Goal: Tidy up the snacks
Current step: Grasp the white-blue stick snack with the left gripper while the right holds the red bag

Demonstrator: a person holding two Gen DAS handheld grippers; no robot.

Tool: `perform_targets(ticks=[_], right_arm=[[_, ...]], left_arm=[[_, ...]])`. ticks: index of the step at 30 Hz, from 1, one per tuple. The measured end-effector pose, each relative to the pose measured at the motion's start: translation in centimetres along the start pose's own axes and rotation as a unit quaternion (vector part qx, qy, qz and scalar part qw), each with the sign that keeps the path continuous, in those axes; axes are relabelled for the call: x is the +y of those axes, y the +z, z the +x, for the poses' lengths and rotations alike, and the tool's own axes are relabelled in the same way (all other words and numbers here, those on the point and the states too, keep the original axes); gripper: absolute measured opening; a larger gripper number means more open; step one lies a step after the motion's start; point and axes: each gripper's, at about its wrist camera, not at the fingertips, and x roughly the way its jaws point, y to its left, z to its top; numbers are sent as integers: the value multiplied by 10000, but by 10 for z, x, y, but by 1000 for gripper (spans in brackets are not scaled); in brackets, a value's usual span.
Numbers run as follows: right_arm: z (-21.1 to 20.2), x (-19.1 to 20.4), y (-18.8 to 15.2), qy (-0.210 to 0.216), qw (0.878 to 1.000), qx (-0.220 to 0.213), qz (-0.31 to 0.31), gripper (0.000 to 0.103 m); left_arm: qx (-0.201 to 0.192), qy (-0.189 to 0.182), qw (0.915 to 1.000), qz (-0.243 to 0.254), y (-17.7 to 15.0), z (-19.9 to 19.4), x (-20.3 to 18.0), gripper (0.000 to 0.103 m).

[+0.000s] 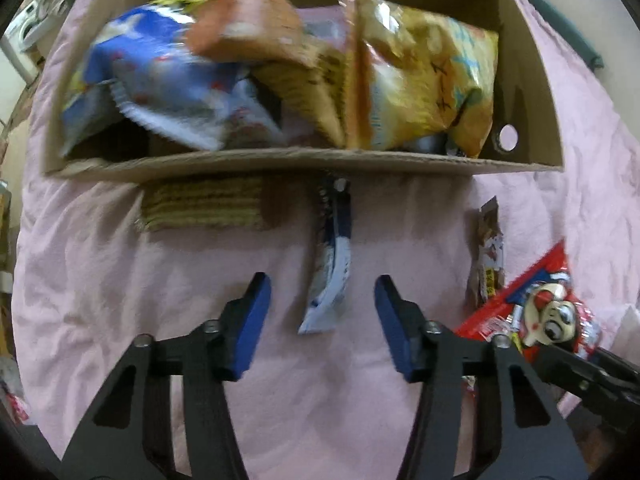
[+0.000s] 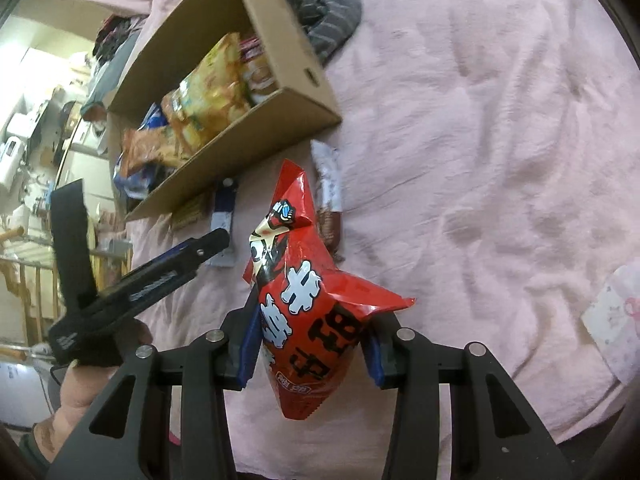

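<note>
Right wrist view, nearest first: the right gripper is clamped on a red snack bag, its blue pads pressing the crumpled sides so that the bag stands up between the fingers, clear of the pink blanket. To its left a hand holds the left gripper, which points down toward a small blue and white packet lying on the blanket. Left wrist view shows that gripper with its jaws apart and nothing pressed between them — the blue and white packet lies lengthwise in the gap, touching neither pad. The red bag sits at the right edge there. Just beyond it lies a slim brown packet, and to the left a stack of wafers rests right against the near wall of the cardboard box. Inside the box lie a blue bag, an orange bag on top of it and a yellow bag on the right — the motion blur makes their prints hard to read. Beyond the box, in the right wrist view, a grey striped cloth lies bunched against its far side.
</note>
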Motion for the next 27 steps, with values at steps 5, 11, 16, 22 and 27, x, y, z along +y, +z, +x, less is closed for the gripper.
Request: perform_targets(ticks=[5, 11, 16, 22, 27], right_arm=[[-6, -9, 4, 129, 9999, -10, 98, 44], [-6, -7, 4, 214, 9997, 1, 69, 44], [-10, -1, 6, 286, 9996, -65, 8, 44], [-11, 3, 6, 302, 9995, -109, -31, 44], [-17, 5, 5, 346, 9992, -205, -78, 44]], left_arm=[[202, 34, 9995, -228, 15, 18, -6, 37], [224, 279, 9993, -118, 22, 24, -9, 13], [183, 280, 9994, -76, 16, 16, -6, 13], [176, 314, 9993, -99, 6, 7, 0, 13], [178, 384, 9991, -32, -20, -3, 8, 13]])
